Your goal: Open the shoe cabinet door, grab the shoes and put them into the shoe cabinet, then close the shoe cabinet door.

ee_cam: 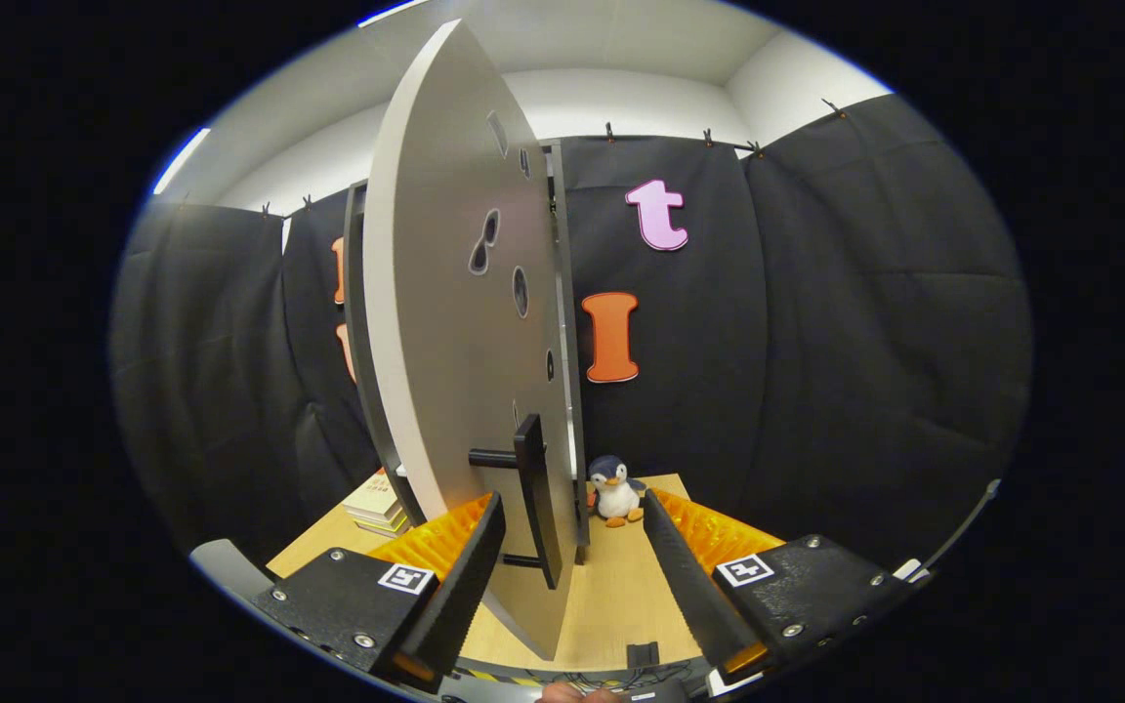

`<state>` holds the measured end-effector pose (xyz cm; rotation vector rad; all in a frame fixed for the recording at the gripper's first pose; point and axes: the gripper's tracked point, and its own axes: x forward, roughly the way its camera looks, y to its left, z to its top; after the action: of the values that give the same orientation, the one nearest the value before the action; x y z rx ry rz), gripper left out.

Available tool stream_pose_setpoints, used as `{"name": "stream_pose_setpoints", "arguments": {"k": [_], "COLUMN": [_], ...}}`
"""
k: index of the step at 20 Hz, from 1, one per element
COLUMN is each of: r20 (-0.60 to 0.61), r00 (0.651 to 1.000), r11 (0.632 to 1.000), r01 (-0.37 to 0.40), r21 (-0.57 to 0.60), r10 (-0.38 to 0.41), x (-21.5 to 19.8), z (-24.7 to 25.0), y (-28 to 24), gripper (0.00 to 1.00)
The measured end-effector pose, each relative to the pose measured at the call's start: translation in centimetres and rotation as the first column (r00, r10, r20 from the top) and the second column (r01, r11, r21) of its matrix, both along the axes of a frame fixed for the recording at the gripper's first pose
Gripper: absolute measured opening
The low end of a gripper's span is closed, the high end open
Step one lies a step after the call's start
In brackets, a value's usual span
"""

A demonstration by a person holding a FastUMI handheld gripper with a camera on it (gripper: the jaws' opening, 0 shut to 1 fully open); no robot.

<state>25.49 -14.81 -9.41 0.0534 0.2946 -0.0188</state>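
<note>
- The gripper (572, 566) has its jaws spread wide, pressing on nothing.
- Between the fingers stands the door handle (535, 498), a dark vertical bar on two short posts.
- It is fixed to the shoe cabinet door (445, 322), a pale panel swung open and seen nearly edge-on, rising from the wooden worktop (611, 596).
- Beyond the fingers, a penguin toy (614, 490) sits near the worktop's far edge.
- A stack of books (375, 508) lies at the far left corner, behind the door.
</note>
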Motion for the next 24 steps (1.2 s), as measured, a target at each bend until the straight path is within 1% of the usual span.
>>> {"name": "stream_pose_setpoints", "arguments": {"k": [5, 10, 13, 15, 18, 19, 20, 24], "r20": [-0.013, -0.012, -0.023, -0.028, -0.037, -0.040, -0.040, -0.037], "r00": [0.999, 0.993, 0.991, 0.991, 0.995, 0.996, 0.997, 0.999], "r11": [0.999, 0.992, 0.990, 0.991, 0.995, 0.996, 0.997, 0.998], "r01": [0.047, 0.119, 0.134, 0.127, 0.093, 0.083, 0.071, -0.026], "r21": [-0.028, -0.051, -0.047, -0.038, -0.022, -0.017, -0.009, 0.052], "r10": [-0.047, -0.120, -0.135, -0.128, -0.094, -0.083, -0.071, 0.028], "x": [0.6, 1.3, 1.7, 2.4, 4.2, 5.1, 5.0, 10.3], "z": [0.0, 0.0, -0.2, -0.2, -0.6, -0.8, -0.9, -1.5], "y": [3.8, 6.7, 9.0, 10.7, 13.7, 14.4, 14.3, 20.3], "gripper": [0.90, 0.90, 0.90, 0.90, 0.91, 0.91, 0.92, 0.92]}}
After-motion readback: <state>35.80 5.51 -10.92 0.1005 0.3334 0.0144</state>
